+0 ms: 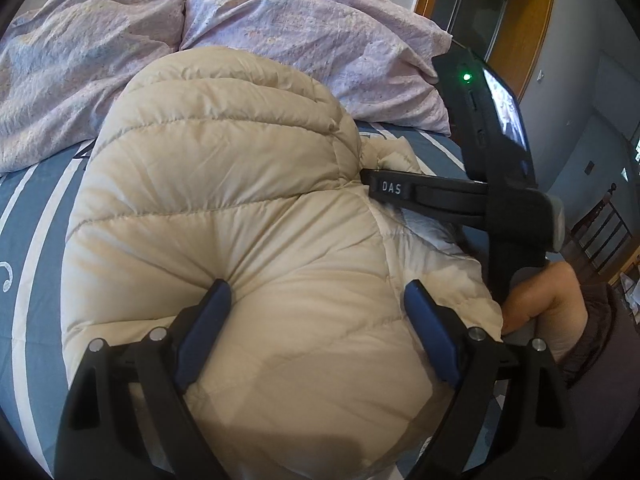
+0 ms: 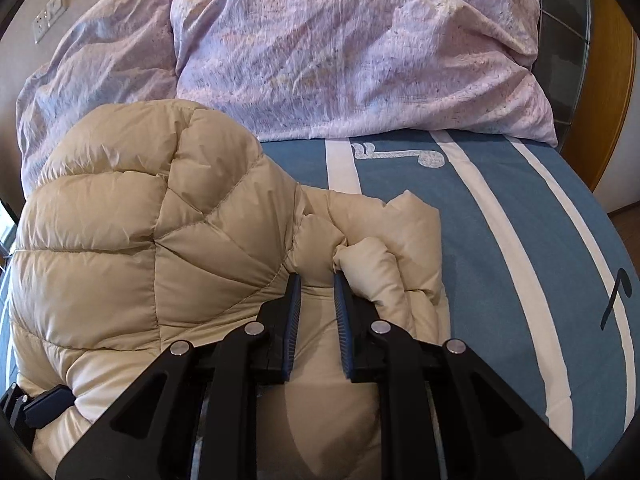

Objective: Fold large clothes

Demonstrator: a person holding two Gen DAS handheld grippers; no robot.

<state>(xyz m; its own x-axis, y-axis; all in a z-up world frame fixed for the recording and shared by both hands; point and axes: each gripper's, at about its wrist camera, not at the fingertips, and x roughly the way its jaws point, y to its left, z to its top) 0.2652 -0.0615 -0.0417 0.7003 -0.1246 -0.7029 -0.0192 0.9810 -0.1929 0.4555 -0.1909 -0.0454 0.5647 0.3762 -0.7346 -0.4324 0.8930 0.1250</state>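
Observation:
A cream quilted down jacket (image 1: pixel 224 208) lies bunched in a puffy mound on the blue striped bed (image 1: pixel 36 216). My left gripper (image 1: pixel 318 292) is open, its blue pads pressed on the jacket's near side. My right gripper (image 2: pixel 317 278) has its jaws close together on a fold of the jacket (image 2: pixel 120 216) beside a rolled sleeve (image 2: pixel 372 264). In the left wrist view the right gripper's body (image 1: pixel 496 184) reaches in from the right, its tip buried in the jacket. The left gripper shows at the lower left of the right wrist view (image 2: pixel 36 408).
A crumpled pink duvet (image 2: pixel 340 48) covers the far end of the bed. Blue sheet with white stripes (image 2: pixel 520 240) lies to the right of the jacket. A wooden door frame (image 1: pixel 528 20) and chairs (image 1: pixel 600 232) stand beyond the bed's right edge. A wall socket (image 2: pixel 50 14) is far left.

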